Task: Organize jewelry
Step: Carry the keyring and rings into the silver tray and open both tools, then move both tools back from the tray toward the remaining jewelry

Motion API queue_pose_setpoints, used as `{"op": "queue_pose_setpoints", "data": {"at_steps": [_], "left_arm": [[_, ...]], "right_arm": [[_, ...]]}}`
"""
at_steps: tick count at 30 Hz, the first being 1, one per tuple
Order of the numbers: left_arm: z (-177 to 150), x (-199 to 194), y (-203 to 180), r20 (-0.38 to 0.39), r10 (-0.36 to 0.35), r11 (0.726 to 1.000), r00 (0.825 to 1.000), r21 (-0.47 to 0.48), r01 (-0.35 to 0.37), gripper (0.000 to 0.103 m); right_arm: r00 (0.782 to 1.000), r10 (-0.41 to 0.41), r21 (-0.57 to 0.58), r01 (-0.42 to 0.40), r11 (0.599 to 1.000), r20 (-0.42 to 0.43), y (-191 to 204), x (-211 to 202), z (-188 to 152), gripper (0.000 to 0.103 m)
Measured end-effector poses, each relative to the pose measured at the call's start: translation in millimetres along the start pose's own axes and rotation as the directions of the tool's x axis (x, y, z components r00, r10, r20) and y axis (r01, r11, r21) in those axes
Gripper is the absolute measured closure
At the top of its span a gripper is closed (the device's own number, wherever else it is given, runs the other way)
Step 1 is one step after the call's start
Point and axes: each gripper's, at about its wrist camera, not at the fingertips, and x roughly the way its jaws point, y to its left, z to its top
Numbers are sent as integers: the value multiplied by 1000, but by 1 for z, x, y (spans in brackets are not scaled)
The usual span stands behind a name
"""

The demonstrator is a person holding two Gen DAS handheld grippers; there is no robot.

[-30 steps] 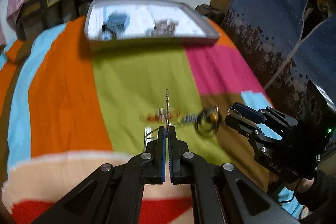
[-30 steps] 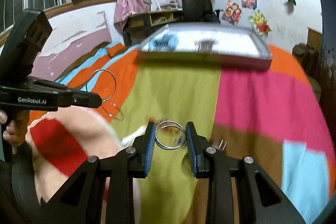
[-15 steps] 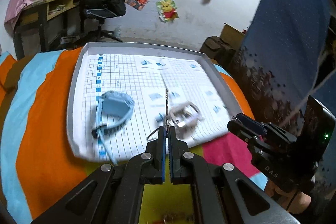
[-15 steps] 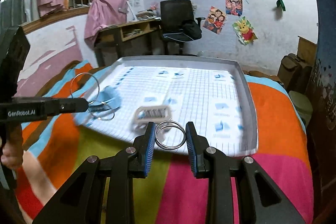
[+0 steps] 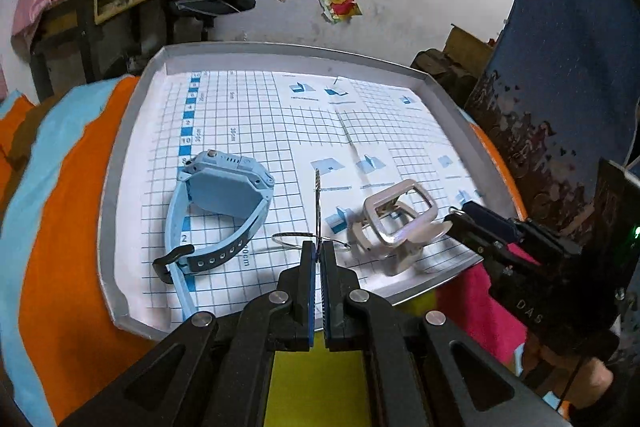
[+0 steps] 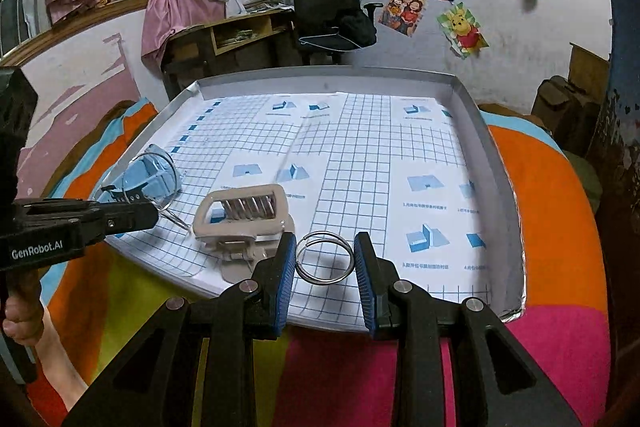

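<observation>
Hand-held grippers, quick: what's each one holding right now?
Left hand-held gripper: shut on thin wire hoops.
Right hand-held gripper: shut on silver ring, held flat between its pads.

Two close wrist fisheyes, side by side over the near edge, sharing the gridded tray (image 5: 132,131).

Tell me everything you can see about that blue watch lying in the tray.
The blue watch is a chunky light-blue smartwatch, plastic by its look, with a rubbery strap bearing a row of holes. It lies tipped on its side, face turned away, on the gridded paper in the left part of the grey tray. Neither gripper touches it; the left gripper holds a wire hoop just beside it.
</observation>
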Motion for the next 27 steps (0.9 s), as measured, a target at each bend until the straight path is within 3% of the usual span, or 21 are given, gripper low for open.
{"op": "queue_pose_setpoints", "data": {"at_steps": [3,5,13,17,20,22,24,27], "left_arm": [[0,0,-3,-13,28,1000,1000,15,-27,100],[-1,0,-1,-17,40,999,999,18,-39,100],[-10,-18,-3,-7,47,999,999,10,-47,99],[-21,-40,-13,39,24,999,999,30,-25,94],[-33,-60,-20,83,3,999,997,33,-6,70],[-42,-78,-25,140,2,999,990,35,-7,39],[-51,-95,-27,205,-2,999,979,33,-5,30],[-62,-121,-34,262,-7,999,965,43,-4,26]], "right_arm": [[1000,-5,5,5,1000,-3,-1,1,-1,72],[1000,-9,9,9,1000,4,-2,-1,-2,63],[998,-20,18,19,1000,66,-7,-34,-4,62],[991,-26,18,24,1000,132,-7,-66,-7,50],[984,-31,16,29,999,175,-4,-92,-13,49],[979,-37,14,35,999,200,-3,-109,-17,45],[975,-40,12,38,999,219,-2,-124,-22,43],[969,-39,10,38,999,245,1,-151,-32,40]]}}
